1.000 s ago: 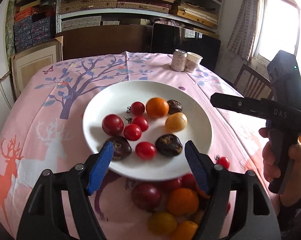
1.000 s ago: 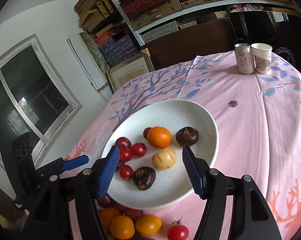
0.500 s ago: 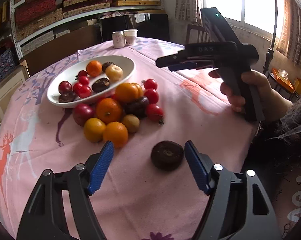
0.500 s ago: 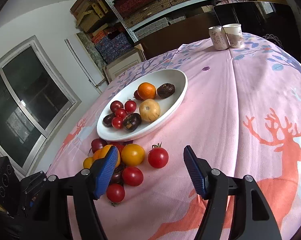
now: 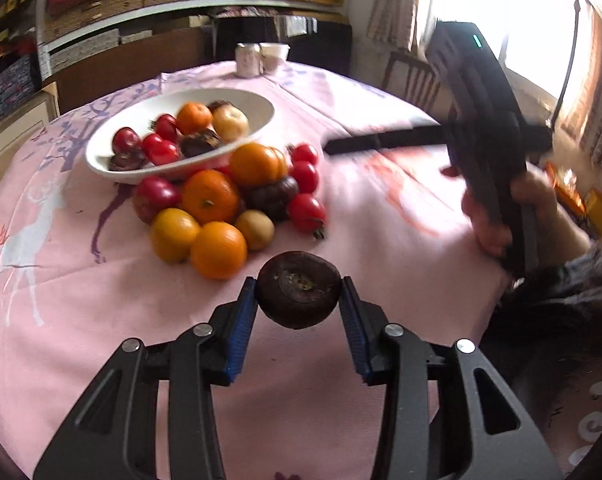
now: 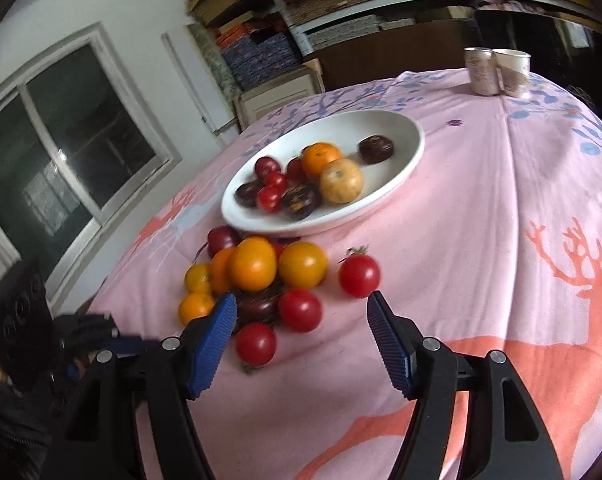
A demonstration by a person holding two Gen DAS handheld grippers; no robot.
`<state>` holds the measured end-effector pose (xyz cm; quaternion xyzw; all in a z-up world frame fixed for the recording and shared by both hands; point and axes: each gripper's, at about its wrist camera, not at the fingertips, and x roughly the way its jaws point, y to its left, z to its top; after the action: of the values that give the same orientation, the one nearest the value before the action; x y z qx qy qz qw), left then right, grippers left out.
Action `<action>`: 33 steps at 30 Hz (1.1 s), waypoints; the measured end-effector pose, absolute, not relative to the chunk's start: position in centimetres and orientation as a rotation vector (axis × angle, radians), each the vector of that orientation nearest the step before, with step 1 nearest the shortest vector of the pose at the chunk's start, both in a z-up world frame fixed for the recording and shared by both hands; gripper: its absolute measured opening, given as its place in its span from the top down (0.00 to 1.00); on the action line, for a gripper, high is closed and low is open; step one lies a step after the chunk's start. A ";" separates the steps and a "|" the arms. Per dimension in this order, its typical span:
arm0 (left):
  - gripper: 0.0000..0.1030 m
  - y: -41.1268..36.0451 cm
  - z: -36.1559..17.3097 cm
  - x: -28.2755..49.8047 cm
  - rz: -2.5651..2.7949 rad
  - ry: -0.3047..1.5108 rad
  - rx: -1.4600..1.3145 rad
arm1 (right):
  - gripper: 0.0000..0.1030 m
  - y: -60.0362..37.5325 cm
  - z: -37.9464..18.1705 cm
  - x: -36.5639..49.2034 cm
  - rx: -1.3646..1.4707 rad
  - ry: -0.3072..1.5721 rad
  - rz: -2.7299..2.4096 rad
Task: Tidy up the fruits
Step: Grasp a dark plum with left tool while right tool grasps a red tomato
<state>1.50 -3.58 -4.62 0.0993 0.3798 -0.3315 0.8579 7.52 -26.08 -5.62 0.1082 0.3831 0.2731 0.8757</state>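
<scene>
My left gripper (image 5: 299,294) is shut on a dark purple tomato (image 5: 299,289), near the table's front edge. A white plate (image 5: 257,120) with red, orange, yellow and dark fruits sits further back. A pile of loose orange, red and dark fruits (image 5: 221,200) lies on the cloth between plate and gripper. My right gripper (image 6: 301,314) is open and empty, low over the near side of the pile (image 6: 257,272). A lone red tomato (image 6: 359,275) lies just beyond its right finger. The plate shows behind it in the right wrist view (image 6: 415,148).
A pink patterned tablecloth (image 5: 381,208) covers the round table. A can (image 6: 479,70) and a paper cup (image 6: 513,68) stand at the far edge. Shelves with boxes fill the back wall. The right hand and its gripper body (image 5: 485,120) hover at the right.
My left gripper has closed on the dark purple tomato, which lay between its open fingers half a second ago. My right gripper has moved closer to the pile of loose fruits.
</scene>
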 end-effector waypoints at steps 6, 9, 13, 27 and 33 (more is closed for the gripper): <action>0.60 -1.9 -3.4 1.8 -0.645 0.765 0.178 | 0.34 -21.2 -6.2 5.8 0.013 0.857 0.630; 0.60 -2.1 -3.6 2.1 -0.646 0.779 0.179 | 0.35 -20.7 -6.5 6.4 0.012 0.889 0.601; 0.60 -2.0 -4.0 2.0 -0.640 0.786 0.177 | 0.50 -19.9 -7.2 7.2 -0.007 0.938 0.601; 0.60 -0.2 -2.0 3.7 -0.607 0.733 0.095 | 0.73 -23.3 -4.5 8.0 0.202 0.864 0.666; 0.60 -0.8 0.0 8.9 -0.593 0.701 0.055 | 0.72 -25.8 -0.9 11.6 0.265 0.766 0.576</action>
<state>8.91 -0.84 0.02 0.0263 0.3381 -0.2863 0.8961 11.58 -25.78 -0.95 0.1272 0.3676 0.2762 0.8788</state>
